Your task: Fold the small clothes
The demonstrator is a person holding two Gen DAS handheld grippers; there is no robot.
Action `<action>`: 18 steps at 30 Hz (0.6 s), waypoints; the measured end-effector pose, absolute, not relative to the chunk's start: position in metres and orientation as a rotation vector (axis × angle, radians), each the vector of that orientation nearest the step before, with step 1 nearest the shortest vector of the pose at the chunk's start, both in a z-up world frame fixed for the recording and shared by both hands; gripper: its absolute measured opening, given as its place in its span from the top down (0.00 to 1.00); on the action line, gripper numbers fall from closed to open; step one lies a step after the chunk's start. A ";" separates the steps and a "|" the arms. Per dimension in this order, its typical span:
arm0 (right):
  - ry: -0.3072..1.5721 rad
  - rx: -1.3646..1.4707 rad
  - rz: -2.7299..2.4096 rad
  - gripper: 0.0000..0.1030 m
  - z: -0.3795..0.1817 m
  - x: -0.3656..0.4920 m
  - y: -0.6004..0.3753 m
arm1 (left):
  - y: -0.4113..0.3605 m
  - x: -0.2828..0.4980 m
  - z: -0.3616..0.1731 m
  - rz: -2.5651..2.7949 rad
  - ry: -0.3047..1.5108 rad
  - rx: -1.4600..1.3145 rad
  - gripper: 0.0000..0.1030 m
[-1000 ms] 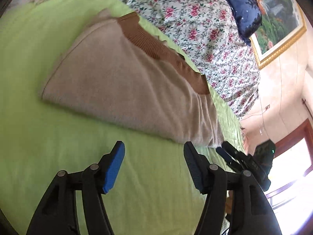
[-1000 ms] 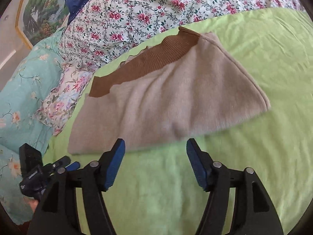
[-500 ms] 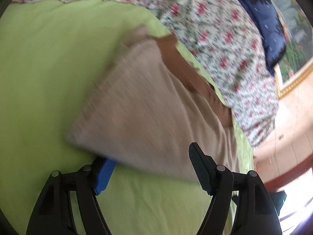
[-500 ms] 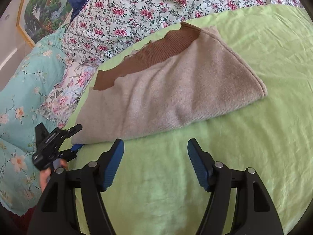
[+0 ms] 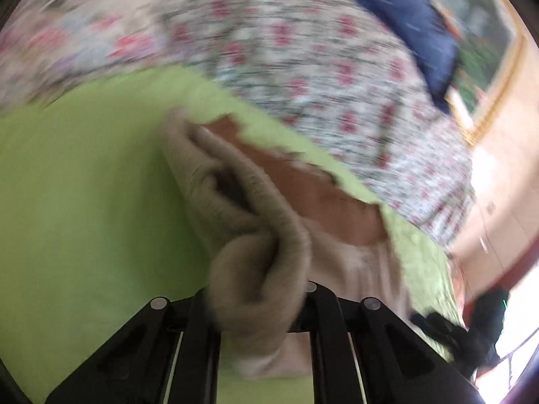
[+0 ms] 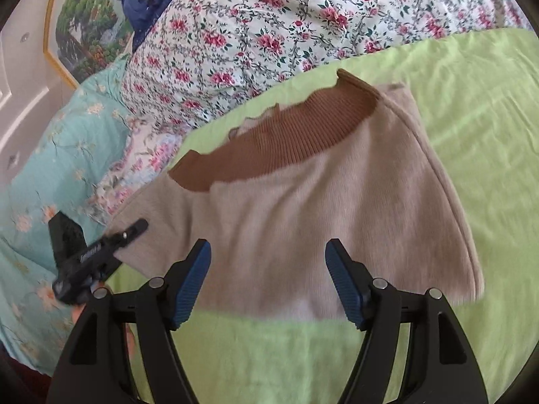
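While the beige garment (image 6: 303, 215) lies broadside ahead, its left corner is clenched in the left tongs (image 5: 259, 306); the right tongs (image 6: 267, 282), released, hover at its near edge.

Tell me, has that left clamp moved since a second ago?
Yes. The left gripper went forward over the green sheet to the beige garment and shut on its corner, which now bunches up between its fingers.
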State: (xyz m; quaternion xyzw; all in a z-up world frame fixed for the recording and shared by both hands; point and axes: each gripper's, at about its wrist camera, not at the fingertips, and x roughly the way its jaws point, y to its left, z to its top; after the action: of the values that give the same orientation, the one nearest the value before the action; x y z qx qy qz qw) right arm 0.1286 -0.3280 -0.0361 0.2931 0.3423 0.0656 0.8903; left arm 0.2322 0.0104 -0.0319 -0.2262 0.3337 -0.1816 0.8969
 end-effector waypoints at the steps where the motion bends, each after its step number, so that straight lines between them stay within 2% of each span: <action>1: 0.716 0.620 0.151 0.31 -0.035 0.135 -0.331 | 0.000 0.232 -0.027 -0.401 0.689 -0.448 0.92; 4: 0.722 0.667 0.224 0.29 -0.030 0.158 -0.337 | -0.048 0.233 -0.018 -0.478 0.701 -0.346 0.92; 8: 0.782 0.687 0.324 0.27 -0.031 0.205 -0.326 | -0.090 0.237 -0.033 -0.547 0.749 -0.280 0.92; 14: 0.906 0.711 0.393 0.28 -0.057 0.280 -0.302 | -0.104 0.236 -0.051 -0.569 0.786 -0.246 0.92; 16: 0.916 0.698 0.412 0.44 -0.061 0.300 -0.292 | -0.102 0.235 -0.050 -0.570 0.782 -0.236 0.92; 17: 0.915 0.695 0.408 0.69 -0.062 0.310 -0.288 | -0.103 0.234 -0.050 -0.569 0.784 -0.230 0.92; 18: 0.920 0.698 0.401 0.80 -0.062 0.316 -0.287 | -0.105 0.234 -0.049 -0.566 0.787 -0.216 0.92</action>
State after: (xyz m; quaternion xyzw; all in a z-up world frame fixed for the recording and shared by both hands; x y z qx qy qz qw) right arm 0.3160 -0.2867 -0.0621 0.3275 0.4320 0.1885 0.8189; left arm 0.2340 -0.1050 -0.0495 -0.1034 0.3776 -0.2715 0.8792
